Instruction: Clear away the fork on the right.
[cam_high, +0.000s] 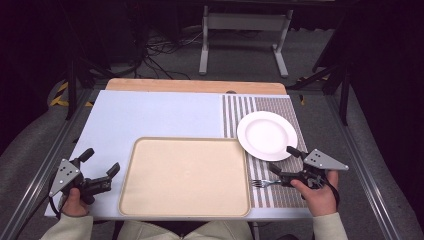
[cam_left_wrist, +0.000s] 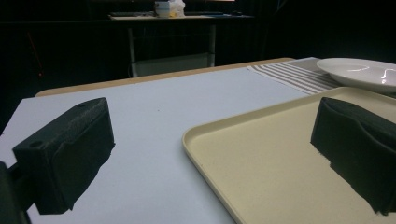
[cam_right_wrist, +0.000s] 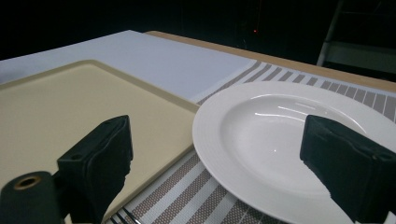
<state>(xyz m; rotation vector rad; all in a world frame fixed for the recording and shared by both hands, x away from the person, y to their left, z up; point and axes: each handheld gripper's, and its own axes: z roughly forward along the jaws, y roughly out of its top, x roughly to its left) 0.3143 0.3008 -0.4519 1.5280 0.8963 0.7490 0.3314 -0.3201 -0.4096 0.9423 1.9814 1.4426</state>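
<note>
With both jaws spread, our right gripper at lower right approaches the plate; next, we judge, close on its rim.

Dark room, grey carpet floor; a white metal stand beyond the table, black cables far left.

Hand-held gripper jaws apart, beige tray, white plate beyond
</note>
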